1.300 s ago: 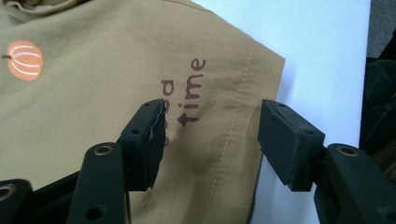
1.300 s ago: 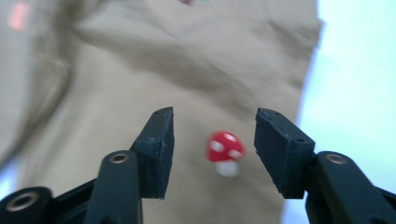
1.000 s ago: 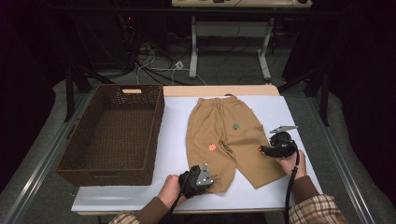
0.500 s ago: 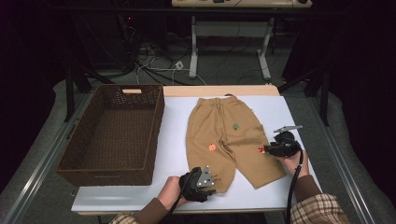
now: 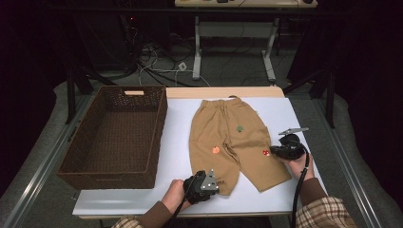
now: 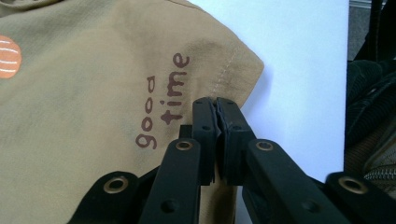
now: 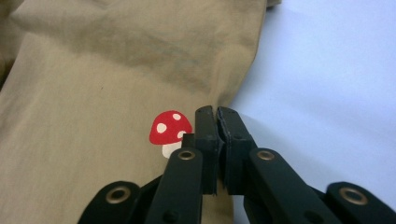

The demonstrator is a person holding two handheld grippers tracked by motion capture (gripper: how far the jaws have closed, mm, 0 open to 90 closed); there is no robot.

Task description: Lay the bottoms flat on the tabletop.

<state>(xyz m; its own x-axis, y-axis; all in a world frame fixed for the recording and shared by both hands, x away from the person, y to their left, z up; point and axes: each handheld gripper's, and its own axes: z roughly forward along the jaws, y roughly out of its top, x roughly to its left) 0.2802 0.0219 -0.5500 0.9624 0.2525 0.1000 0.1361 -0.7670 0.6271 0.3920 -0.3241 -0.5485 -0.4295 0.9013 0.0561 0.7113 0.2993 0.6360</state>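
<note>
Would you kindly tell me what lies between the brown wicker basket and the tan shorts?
Nothing: in the high view, bare white tabletop separates the brown wicker basket from the tan shorts.

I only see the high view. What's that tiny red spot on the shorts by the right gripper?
Observer: In the right gripper view it's a red mushroom with white dots, printed on the shorts.
Operator: Is anything written near the left gripper?
Observer: Yes, the words good time in brown letters, just beside the left gripper.
Operator: Are its jaws pinching?
Observer: They have just closed and stand shut at the hem's edge. I cannot tell whether cloth is caught between them.
</note>
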